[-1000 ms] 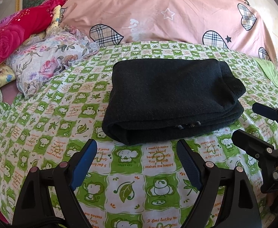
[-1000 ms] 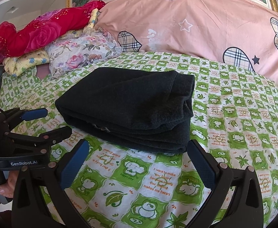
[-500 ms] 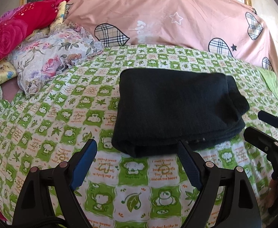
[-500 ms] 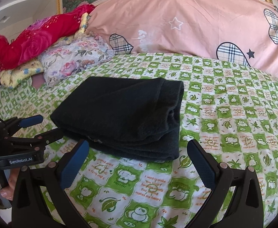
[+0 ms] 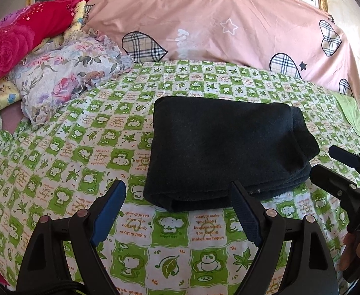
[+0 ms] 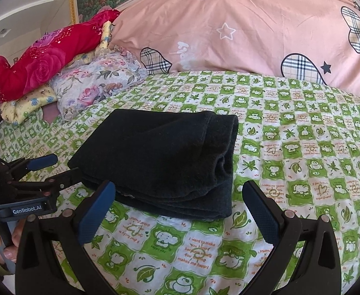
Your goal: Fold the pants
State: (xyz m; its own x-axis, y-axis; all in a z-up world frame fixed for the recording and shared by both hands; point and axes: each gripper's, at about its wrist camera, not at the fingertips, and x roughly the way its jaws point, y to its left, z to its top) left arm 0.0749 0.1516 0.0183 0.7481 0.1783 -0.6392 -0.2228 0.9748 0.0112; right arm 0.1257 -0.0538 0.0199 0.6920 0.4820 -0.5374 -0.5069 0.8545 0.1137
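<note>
Pants (image 5: 226, 152): dark, thick fabric, lay as a compact rectangular bundle of several layers near the middle of the bed (image 5: 64, 147), on the green-and-white checked sheet.
Bundle edges: stacked layer ends showed along the near side and at the right end; the far and left sides looked smooth.
Left hand-held gripper (image 5: 180, 211): jaws spread wide and empty, held just short of the bundle's near-left corner, not touching the cloth.
Right hand-held gripper (image 6: 180, 209): jaws likewise apart with nothing between them, close to the near-right edge, clear of the fabric.
Surroundings: a pink quilt (image 5: 229, 24) with plaid hearts lay at the far side, and floral pillows (image 5: 64, 73) at the far left, both well apart from the bundle.
Step in hand: folding appeared finished, or nearly so.
Next move: probably only a light press to flatten the uneven right end, or drawing both tools away.
</note>
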